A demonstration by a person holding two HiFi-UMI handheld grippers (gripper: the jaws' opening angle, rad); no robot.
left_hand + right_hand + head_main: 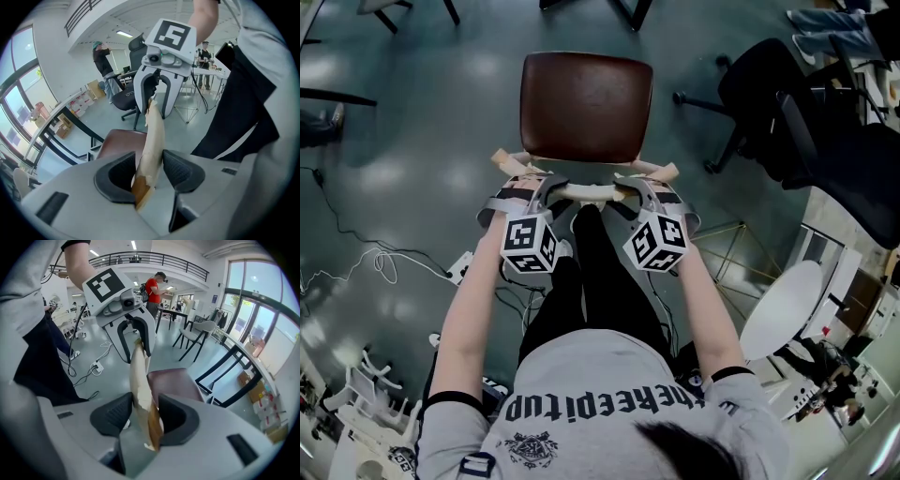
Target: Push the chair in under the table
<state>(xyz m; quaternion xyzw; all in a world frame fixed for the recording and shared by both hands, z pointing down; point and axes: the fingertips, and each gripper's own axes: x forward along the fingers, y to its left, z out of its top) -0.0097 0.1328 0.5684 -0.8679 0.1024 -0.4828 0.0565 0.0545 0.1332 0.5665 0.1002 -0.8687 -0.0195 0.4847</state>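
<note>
A chair with a brown seat [586, 103] stands on the grey floor in front of me, and its pale wooden backrest rail [586, 192] is nearest to me. My left gripper [528, 187] is shut on the rail's left part and my right gripper [645, 187] on its right part. In the left gripper view the rail [154, 136] fills the gap between the pads of the left gripper [150, 171]. In the right gripper view the rail [140, 376] sits between the pads of the right gripper [144, 416]. Black table legs [633, 11] show beyond the seat.
A black office chair [769, 94] stands to the right of the seat. White cables [375, 262] and a power strip [459, 267] lie on the floor at the left. A white round top [783, 309] is at the right. People stand far off in both gripper views.
</note>
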